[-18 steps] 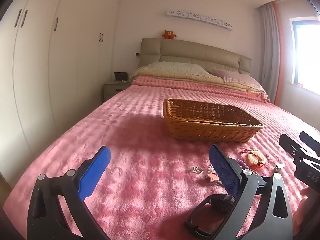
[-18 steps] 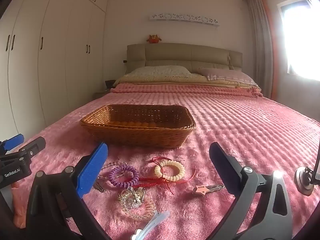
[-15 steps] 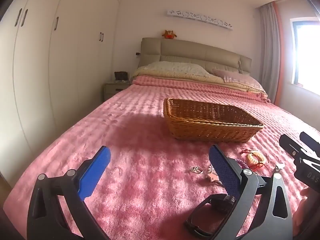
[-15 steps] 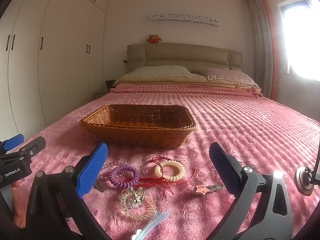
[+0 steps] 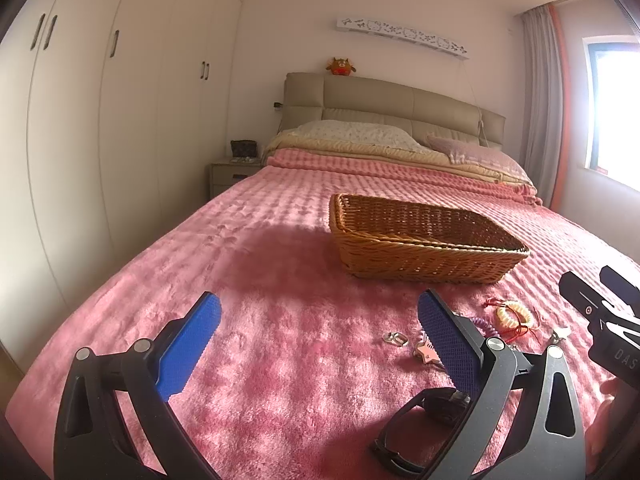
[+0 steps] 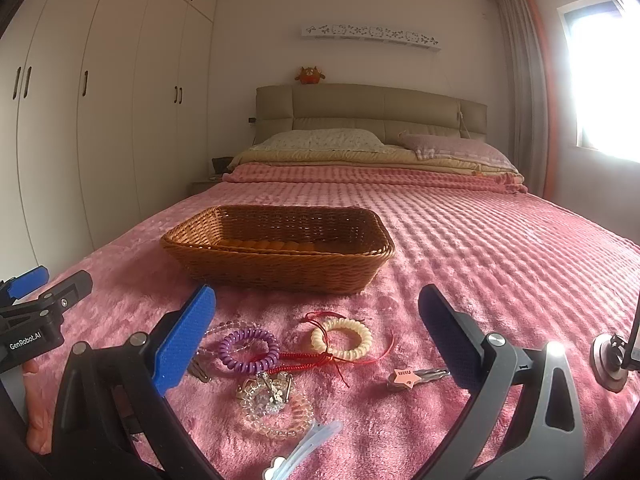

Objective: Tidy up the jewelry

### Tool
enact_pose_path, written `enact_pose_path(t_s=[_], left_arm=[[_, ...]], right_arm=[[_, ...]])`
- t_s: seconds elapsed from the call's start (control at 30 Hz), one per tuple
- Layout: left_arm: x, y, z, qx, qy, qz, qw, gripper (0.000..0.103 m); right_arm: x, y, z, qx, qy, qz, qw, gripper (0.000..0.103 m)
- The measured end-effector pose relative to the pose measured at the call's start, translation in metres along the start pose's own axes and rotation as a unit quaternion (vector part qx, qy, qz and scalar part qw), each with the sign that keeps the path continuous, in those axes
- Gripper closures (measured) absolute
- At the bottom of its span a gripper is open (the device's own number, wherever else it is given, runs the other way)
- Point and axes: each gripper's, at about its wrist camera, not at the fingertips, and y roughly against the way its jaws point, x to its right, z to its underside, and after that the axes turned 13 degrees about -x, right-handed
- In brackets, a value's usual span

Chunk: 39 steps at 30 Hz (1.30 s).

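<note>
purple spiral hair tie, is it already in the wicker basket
No, the purple spiral hair tie lies on the pink blanket in front of the wicker basket.

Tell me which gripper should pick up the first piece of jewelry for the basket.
Right. The right gripper is open with the purple coil bracelet and cream bracelet lying between its fingers, before the wicker basket. The left gripper, also open, faces mostly bare blanket.
</note>
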Motion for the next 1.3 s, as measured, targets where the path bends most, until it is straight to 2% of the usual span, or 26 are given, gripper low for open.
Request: enact_pose_path(t_s=[0.5, 1.0, 1.07, 1.2, 1.23, 1.3], left_arm=[[-0.004, -0.003, 0.005, 0.0, 0.003, 0.0, 1.0, 0.007], [-0.004, -0.001, 0.009, 0.016, 0.009, 0.008, 0.9998, 0.007], [-0.005, 0.002, 0.009, 0.02, 0.013, 0.019, 0.9995, 0.007], [-0.016, 0.006, 0.002, 0.013, 0.028, 0.087, 0.9958, 0.008], [-0.018, 0.006, 0.0, -0.004, 0.024, 0.104, 0.9942, 0.008], [-0.017, 0.004, -0.003, -0.04, 0.001, 0.115, 0.9925, 0.008]], right_arm=[[0.0, 0.0, 0.001, -0.002, 0.001, 0.0, 1.0, 0.006], [0.0, -0.001, 0.001, -0.003, 0.002, 0.004, 1.0, 0.006], [0.001, 0.0, 0.0, -0.003, 0.0, 0.004, 1.0, 0.006], [0.011, -0.002, -0.003, -0.024, -0.006, -0.015, 1.0, 0.006], [0.014, -0.003, -0.003, -0.029, -0.008, -0.015, 0.999, 0.006], [0.02, -0.003, -0.005, -0.041, -0.009, -0.014, 0.999, 0.006]])
